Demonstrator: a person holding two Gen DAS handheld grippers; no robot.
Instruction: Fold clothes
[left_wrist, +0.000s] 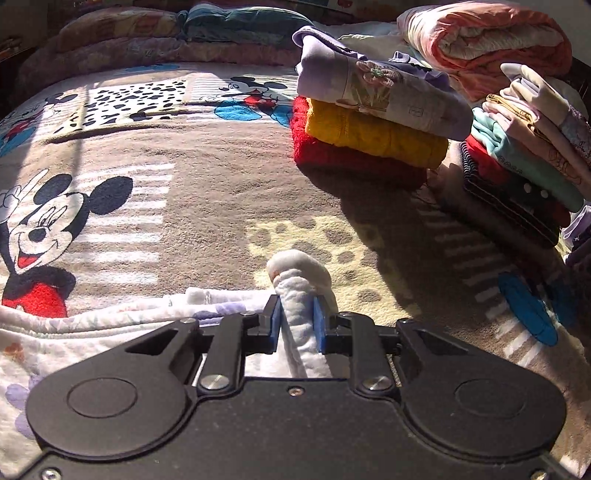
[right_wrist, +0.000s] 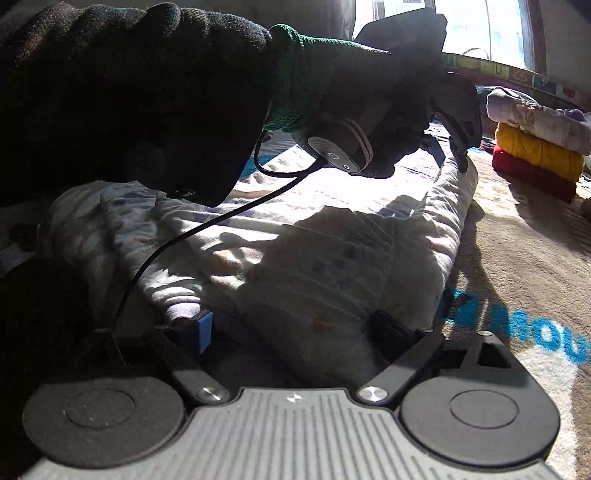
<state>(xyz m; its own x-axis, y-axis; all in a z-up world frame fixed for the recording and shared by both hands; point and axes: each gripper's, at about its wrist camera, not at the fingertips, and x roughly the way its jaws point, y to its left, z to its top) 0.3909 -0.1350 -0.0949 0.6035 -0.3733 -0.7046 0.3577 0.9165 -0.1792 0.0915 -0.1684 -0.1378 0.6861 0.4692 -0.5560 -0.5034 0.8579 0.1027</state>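
Left wrist view: the left gripper (left_wrist: 297, 319) has its blue-padded fingers (left_wrist: 274, 320) drawn narrow on a bunched fold of the white printed garment (left_wrist: 301, 291), a rounded lump of cloth poking out just past the tips while the rest trails off to the left of the fingers over the blanket (left_wrist: 221, 192). In the right wrist view the right gripper (right_wrist: 295, 328) stands wide, one blue pad (right_wrist: 204, 331) on one side and a dark finger on the other, with the garment's near end lying between them but not pinched. Beyond it the cloth runs as a long rumpled band to the far end, where a gloved hand (right_wrist: 369, 122) holds the left gripper on it. My judgement is that the risks are these: the left hold is on a thick wad, not a clean edge, so a pull could drag layers unevenly or let the wad slip out; the right fingers, if they close where they are, may catch several layers and fold in the creases; and the black cable (right_wrist: 192, 232) draped across the cloth could snag or get folded in. The plush blanket may also grip the cloth and drag it askew. Past the garment sit a stack (left_wrist: 369, 125) of folded clothes in red, yellow and lilac, a second pile (left_wrist: 528, 155) beside it, rolled bedding (left_wrist: 487, 40) behind, and pillows (left_wrist: 147, 33) at the head of the bed; strong sun from a window (right_wrist: 476, 26) casts hard shadows.
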